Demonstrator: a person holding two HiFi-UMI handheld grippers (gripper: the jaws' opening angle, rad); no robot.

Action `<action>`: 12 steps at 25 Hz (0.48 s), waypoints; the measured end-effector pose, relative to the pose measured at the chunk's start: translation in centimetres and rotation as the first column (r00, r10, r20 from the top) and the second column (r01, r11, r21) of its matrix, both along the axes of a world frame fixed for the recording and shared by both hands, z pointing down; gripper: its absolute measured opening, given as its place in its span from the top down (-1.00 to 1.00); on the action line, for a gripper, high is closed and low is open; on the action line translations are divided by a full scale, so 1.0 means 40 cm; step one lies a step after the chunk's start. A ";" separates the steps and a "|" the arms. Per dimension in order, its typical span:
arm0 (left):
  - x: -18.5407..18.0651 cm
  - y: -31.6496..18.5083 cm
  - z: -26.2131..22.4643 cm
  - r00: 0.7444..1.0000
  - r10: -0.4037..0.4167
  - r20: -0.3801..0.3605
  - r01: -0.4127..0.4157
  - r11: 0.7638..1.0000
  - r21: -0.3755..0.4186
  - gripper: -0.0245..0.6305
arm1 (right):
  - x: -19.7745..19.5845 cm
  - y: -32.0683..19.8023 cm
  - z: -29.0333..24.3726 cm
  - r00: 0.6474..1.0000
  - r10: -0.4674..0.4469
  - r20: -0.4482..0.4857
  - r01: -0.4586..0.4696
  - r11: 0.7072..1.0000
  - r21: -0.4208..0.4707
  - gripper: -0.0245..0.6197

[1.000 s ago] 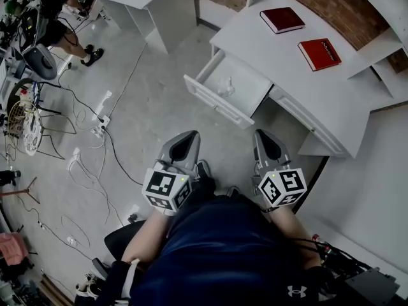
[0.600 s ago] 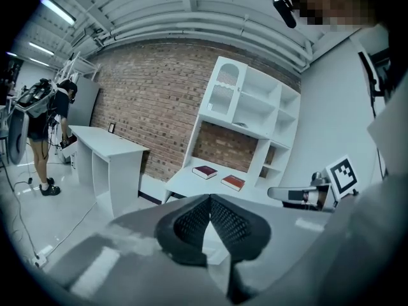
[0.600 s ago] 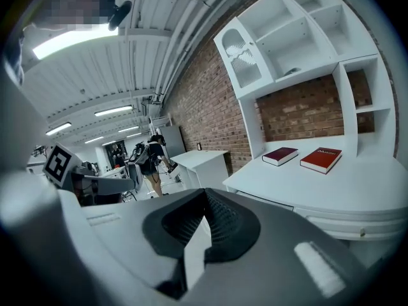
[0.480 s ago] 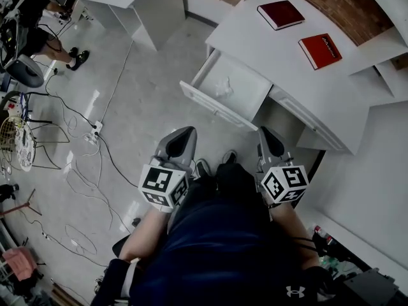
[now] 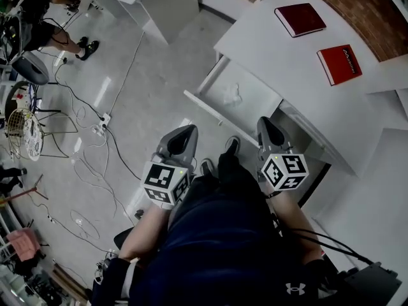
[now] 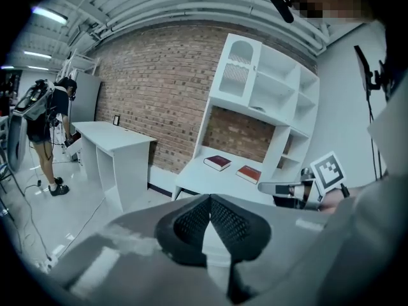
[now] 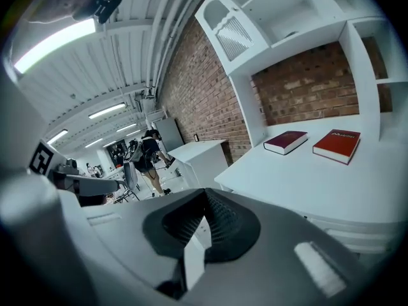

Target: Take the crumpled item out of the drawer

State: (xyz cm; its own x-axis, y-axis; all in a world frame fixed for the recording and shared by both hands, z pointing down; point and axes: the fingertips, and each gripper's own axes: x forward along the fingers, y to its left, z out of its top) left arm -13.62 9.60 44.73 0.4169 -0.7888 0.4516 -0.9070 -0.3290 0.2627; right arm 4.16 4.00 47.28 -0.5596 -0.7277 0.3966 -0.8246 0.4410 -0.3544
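**Both grippers close in on the open drawer**

Both grippers have come nearer to the white desk over the last second, and the open drawer (image 5: 204, 107) now lies just ahead of them in the head view.

The left gripper (image 5: 186, 131) hovers over the grey floor (image 5: 146, 75), near the drawer's front panel. Its jaws are pressed together with nothing between them, as the left gripper view shows (image 6: 209, 199). The right gripper (image 5: 266, 123) hangs beside the drawer's right end, by the edge of the tabletop (image 5: 274, 50). In the right gripper view its jaws also meet, empty (image 7: 204, 197).

The crumpled item (image 5: 233, 94), a small pale wad, lies inside the drawer toward its back, apart from both grippers.

On the tabletop, a dark red book (image 5: 299, 19) and a bright red book (image 5: 339, 64) lie flat, well apart from each other. Loose cables (image 5: 89, 164) trail across the floor to the left. Another person (image 6: 51, 126) stands in the background by a second white desk.
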 end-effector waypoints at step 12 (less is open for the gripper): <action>0.048 -0.247 0.096 0.989 0.086 0.120 -0.078 0.995 -0.065 0.92 | 0.024 -0.162 0.104 0.999 -0.015 0.047 0.020 0.994 -0.107 0.91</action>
State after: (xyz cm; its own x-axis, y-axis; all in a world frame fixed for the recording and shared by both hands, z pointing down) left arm -11.69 -0.29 48.57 0.4177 -0.7244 0.5485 -0.9042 -0.3909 0.1723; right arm 5.13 -2.48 51.42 -0.5911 -0.6724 0.4456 -0.7990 0.4121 -0.4380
